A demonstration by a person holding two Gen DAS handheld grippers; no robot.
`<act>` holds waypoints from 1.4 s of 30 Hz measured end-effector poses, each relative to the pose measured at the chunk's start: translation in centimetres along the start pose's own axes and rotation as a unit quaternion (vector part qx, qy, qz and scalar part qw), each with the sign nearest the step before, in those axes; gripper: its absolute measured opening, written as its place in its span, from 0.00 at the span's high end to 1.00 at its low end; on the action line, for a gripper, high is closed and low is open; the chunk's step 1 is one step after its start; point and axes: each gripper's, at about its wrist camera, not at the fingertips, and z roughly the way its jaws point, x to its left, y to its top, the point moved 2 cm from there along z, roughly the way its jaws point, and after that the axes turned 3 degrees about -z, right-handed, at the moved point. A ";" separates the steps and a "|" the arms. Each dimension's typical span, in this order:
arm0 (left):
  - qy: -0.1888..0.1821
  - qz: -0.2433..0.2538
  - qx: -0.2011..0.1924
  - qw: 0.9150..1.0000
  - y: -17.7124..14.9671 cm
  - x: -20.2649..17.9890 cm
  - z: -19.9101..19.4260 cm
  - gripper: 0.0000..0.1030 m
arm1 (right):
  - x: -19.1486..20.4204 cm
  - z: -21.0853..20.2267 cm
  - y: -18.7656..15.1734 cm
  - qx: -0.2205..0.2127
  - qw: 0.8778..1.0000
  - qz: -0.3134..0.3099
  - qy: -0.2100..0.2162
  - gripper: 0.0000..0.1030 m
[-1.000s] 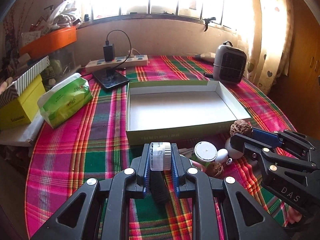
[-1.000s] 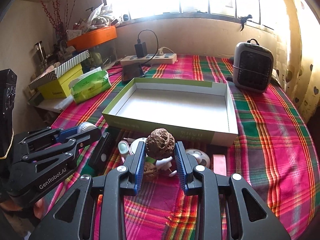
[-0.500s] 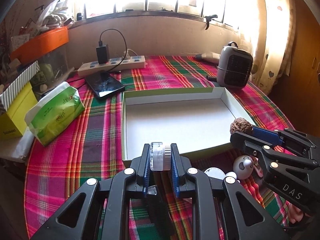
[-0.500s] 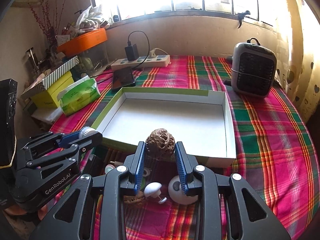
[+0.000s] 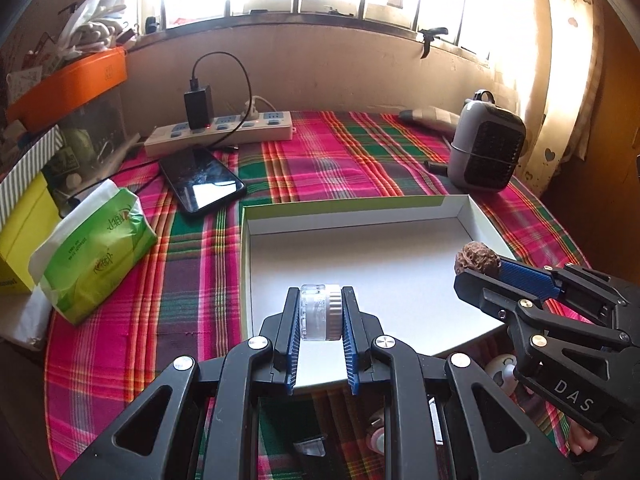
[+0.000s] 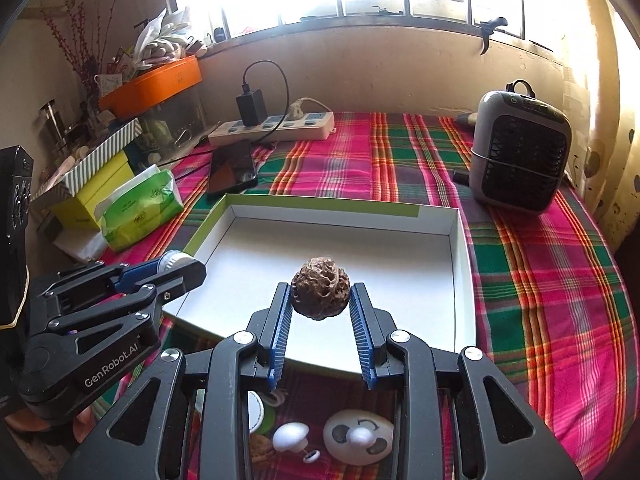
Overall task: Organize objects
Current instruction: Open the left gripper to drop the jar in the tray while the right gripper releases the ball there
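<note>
Brown wrinkled walnut (image 6: 320,294) sat clamped across its widest part in my right gripper (image 6: 320,312), frame centre, over the white box (image 6: 456,280). Light, hard, round, probably prone to rolling. Left gripper (image 5: 320,316) pinched a small clear jar (image 5: 320,312) by its flat ends.

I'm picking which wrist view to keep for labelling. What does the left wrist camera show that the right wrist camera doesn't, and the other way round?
Only the left wrist view shows the small clear-and-silver jar face-on between the left tool's pads.

Only the right wrist view shows the walnut face-on in the right tool, plus the white panda-faced toy on the tablecloth below it.

Both show the empty white box, green tissue pack, phone, power strip and grey heater.
</note>
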 end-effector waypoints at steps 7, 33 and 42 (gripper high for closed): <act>0.006 -0.002 0.008 1.000 1.4 0.4 1.9 0.83 | -0.4 1.7 1.0 0.012 1.000 0.001 -0.001 0.70; 0.011 -0.031 0.033 0.999 2.6 2.6 5.2 0.83 | -1.6 7.8 3.2 0.065 0.998 0.009 -0.013 0.70; 0.009 -0.022 0.035 0.999 2.5 2.3 5.3 0.83 | -1.9 9.2 3.6 0.078 0.997 0.012 -0.018 0.70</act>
